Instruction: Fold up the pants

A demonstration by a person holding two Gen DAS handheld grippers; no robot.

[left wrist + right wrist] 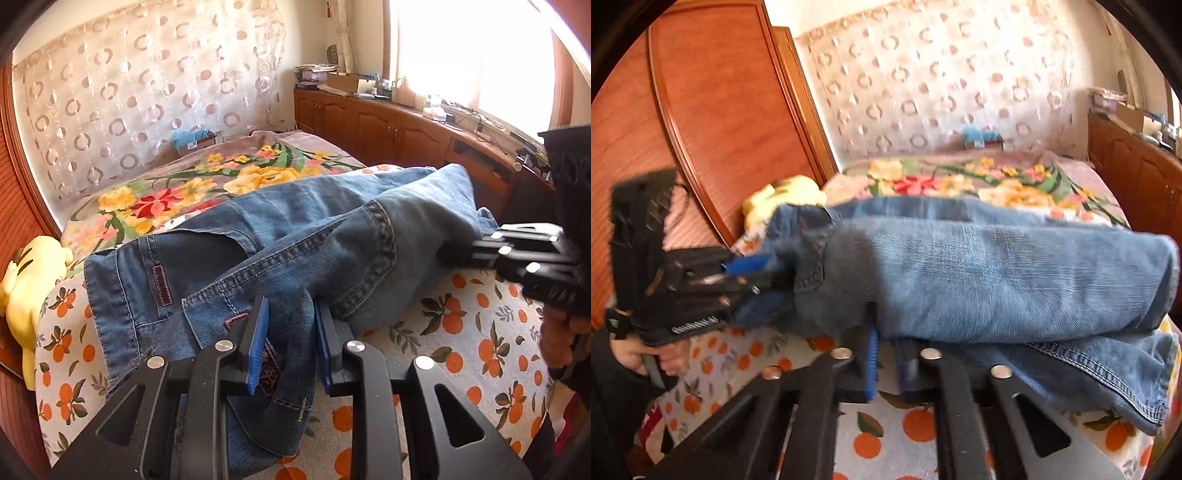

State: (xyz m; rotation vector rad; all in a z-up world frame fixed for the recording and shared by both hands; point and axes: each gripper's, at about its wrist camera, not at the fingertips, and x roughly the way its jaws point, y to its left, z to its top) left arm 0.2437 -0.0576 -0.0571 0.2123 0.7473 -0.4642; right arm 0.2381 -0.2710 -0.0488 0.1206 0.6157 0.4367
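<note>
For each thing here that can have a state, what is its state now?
jeans: partly folded, one leg doubled over, lying on the bed.
left gripper: shut on denim at the waist end.
right gripper: fingers around the folded leg; whether it clamps is unclear.
orange-print sheet: spread flat under the jeans.
floral blanket: spread on the far part of the bed.

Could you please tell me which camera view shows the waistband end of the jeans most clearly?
The left wrist view: the jeans lie sharp there, showing waistband stitching and a maroon label patch. In the right wrist view the jeans are motion-blurred, and the left gripper partly covers the waistband end.
</note>
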